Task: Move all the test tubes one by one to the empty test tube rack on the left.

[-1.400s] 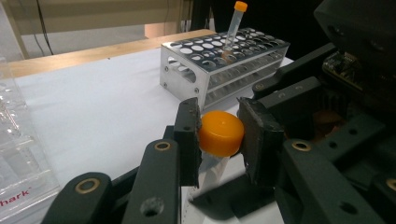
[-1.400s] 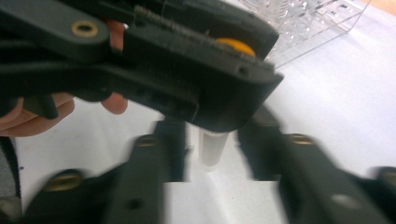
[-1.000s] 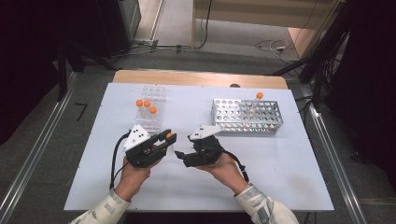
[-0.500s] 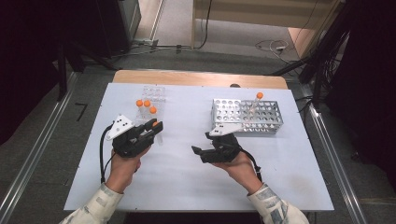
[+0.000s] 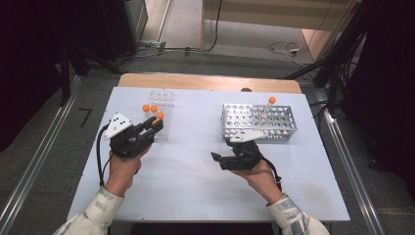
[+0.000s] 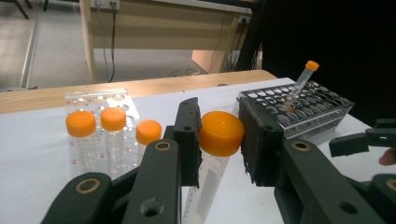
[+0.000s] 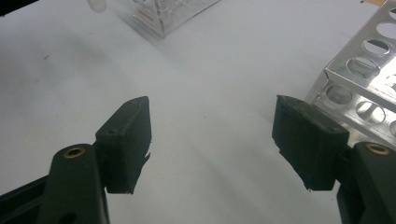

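Note:
My left gripper [image 5: 154, 125] is shut on a clear tube with an orange cap [image 6: 221, 133], gripped just below the cap; it hovers beside the clear rack [image 5: 162, 98]. Three more orange-capped tubes [image 6: 113, 119] stand in that rack. My right gripper [image 5: 218, 160] lies low over the white table in front of the metal rack [image 5: 259, 120], pointing left. Its jaws [image 7: 212, 140] stand open with nothing between them. One orange-capped tube [image 5: 270, 102] leans in the metal rack.
The white table top [image 5: 195, 181] has bare room between and in front of both hands. A wooden strip [image 5: 205, 82] runs along the far edge. The metal rack [image 7: 369, 70] sits close to my right gripper's right jaw.
The two hands, close together at the table's middle, have drawn apart: the left one went left and back toward the clear rack with the tube, the right one went right.

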`<state>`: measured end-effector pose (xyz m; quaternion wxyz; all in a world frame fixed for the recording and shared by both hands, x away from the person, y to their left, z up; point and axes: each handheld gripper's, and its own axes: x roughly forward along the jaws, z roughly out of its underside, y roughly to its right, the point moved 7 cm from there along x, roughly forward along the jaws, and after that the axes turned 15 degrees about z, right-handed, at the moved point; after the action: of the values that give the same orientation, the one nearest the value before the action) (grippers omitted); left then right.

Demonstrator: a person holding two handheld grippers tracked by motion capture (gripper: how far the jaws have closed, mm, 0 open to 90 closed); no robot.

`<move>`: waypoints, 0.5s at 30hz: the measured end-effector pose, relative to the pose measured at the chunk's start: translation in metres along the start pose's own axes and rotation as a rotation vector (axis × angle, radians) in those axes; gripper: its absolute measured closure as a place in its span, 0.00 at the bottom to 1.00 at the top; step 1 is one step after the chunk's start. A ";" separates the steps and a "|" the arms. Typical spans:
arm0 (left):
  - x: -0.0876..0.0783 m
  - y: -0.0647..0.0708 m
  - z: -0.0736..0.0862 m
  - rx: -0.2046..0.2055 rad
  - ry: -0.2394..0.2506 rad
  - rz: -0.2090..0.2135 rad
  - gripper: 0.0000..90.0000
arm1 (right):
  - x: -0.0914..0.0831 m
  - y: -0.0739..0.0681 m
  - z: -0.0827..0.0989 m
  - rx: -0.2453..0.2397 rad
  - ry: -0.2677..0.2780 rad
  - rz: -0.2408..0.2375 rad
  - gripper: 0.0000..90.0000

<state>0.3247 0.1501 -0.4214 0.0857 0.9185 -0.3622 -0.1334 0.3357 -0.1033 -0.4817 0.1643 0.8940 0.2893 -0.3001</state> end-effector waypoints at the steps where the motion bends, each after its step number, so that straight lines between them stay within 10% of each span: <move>1: 0.000 -0.002 -0.001 -0.002 0.002 -0.002 0.78 | 0.000 0.001 0.001 -0.001 0.001 -0.001 0.30; 15: 0.001 -0.014 -0.017 -0.015 0.019 -0.037 0.78 | -0.002 0.004 0.002 0.014 -0.001 0.004 0.30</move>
<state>0.3396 0.1610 -0.4095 0.0934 0.9256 -0.3435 -0.1287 0.3362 -0.1087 -0.4816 0.1587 0.8955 0.2855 -0.3024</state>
